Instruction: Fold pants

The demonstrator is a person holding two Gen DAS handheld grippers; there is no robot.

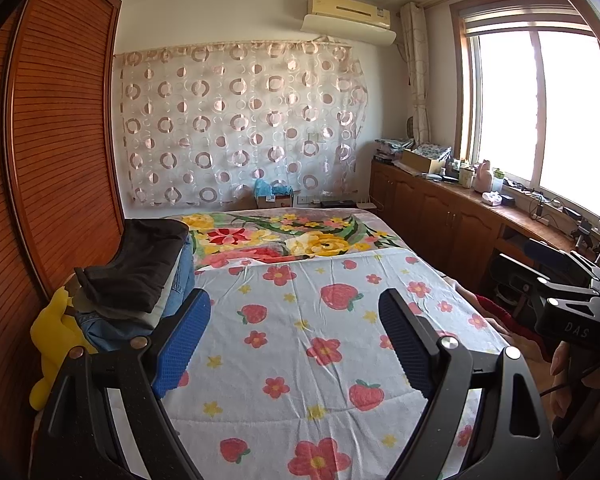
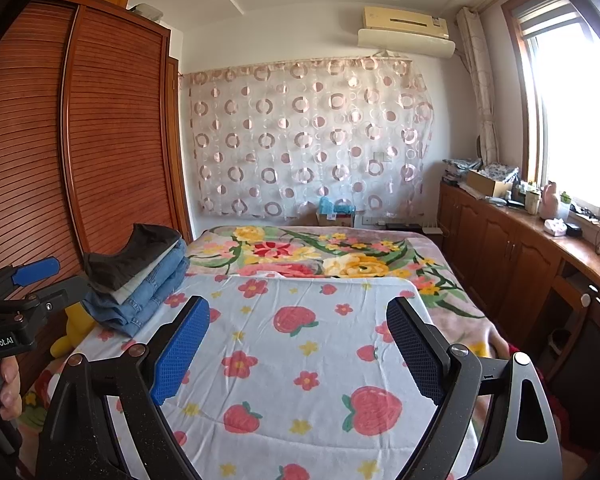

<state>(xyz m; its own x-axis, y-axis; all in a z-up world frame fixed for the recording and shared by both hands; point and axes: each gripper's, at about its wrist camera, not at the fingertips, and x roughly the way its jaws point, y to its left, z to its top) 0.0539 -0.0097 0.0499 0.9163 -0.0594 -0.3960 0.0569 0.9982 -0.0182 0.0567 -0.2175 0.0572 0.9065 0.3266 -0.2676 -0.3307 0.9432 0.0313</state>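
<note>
The left gripper (image 1: 296, 338) hangs over the strawberry-print sheet (image 1: 300, 360) with its blue-padded fingers (image 1: 180, 344) spread wide and nothing between them; the right gripper (image 2: 298, 344) is likewise splayed and empty, aimed a little downward over the same cloth. Each shows in the other's view: the right gripper sits at about three o'clock in the left wrist picture, the left one at about nine o'clock in the right wrist picture, where a hand (image 2: 2, 384) wraps its grip. The pants appear to be in the pile of folded clothes (image 2: 140, 280) at roughly ten o'clock of the right wrist view, on the sheet's far-left corner next to the wooden wardrobe (image 2: 112, 128): blue denim at the bottom, a pale layer between, a dark garment (image 1: 140, 264) on top. Whether every layer is a pair of pants cannot be told. A yellow plush toy (image 1: 56, 340) lies just beside the pile, toward the wardrobe. The sheet's middle lies smooth and bare, probably kept that way as the folding surface, with the pile parked at the edge so it stays out of the working area. No unfolded garment is visible, so the wide, level, empty pose reads as a resting stance, either ahead of fetching a piece or with the folding finished. Beyond, at twelve o'clock, a floral blanket (image 2: 320, 256) covers the far half of the bed.
</note>
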